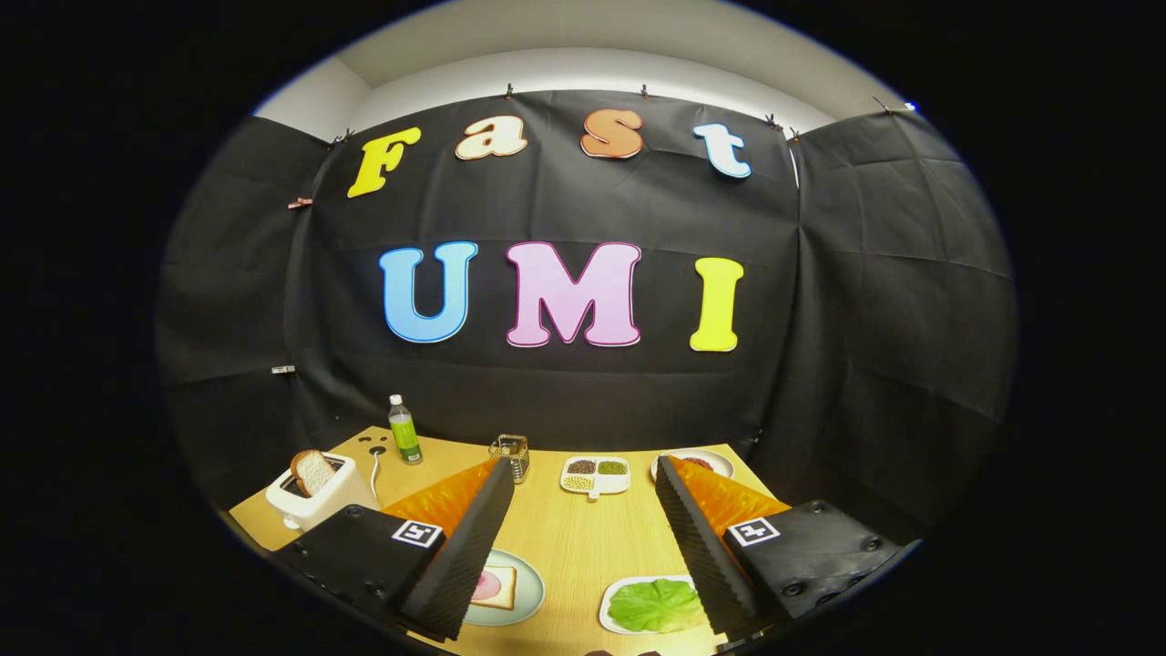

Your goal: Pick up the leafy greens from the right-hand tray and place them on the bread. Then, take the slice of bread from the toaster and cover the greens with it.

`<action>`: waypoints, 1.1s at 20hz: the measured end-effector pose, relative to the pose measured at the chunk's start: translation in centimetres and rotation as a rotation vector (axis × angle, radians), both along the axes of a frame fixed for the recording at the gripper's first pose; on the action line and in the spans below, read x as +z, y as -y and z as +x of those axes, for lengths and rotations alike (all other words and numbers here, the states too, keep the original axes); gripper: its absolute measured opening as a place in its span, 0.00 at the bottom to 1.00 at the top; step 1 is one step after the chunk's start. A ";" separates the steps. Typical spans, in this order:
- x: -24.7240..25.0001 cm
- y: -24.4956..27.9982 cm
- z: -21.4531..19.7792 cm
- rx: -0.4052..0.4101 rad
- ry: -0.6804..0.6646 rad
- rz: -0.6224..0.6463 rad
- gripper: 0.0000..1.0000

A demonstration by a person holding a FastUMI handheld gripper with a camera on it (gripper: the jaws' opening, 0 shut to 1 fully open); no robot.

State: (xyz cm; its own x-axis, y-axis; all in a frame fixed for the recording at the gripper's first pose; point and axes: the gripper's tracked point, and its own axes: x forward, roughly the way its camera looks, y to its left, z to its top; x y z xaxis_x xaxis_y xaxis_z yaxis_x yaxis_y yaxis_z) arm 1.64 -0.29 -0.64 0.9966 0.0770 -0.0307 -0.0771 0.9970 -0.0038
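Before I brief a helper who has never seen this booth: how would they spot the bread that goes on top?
Start at the wooden table and find the white toaster, beside the green-labelled bottle, beyond the open gripper. The slice of bread stands upright in its slot, bare, unlike the flat, topped slice on the plate.

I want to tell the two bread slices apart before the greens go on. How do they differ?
The slice in the toaster stands upright, bare, crust showing, left of the open gripper. The slice on the plate lies flat by the left finger and carries a pink topping. Both look like similar light sandwich bread.
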 end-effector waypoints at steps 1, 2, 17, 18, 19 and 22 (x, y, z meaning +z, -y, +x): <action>-0.1 0.2 0.1 0.004 -0.003 -0.003 0.98; -0.1 0.4 0.2 0.009 -0.004 -0.003 0.98; -7.2 5.3 1.8 0.012 -0.181 -0.018 0.98; -8.3 6.0 1.8 0.009 -0.208 -0.025 0.98; -9.6 6.6 1.8 0.007 -0.240 -0.030 0.98; -13.4 8.2 1.9 0.011 -0.338 -0.024 0.98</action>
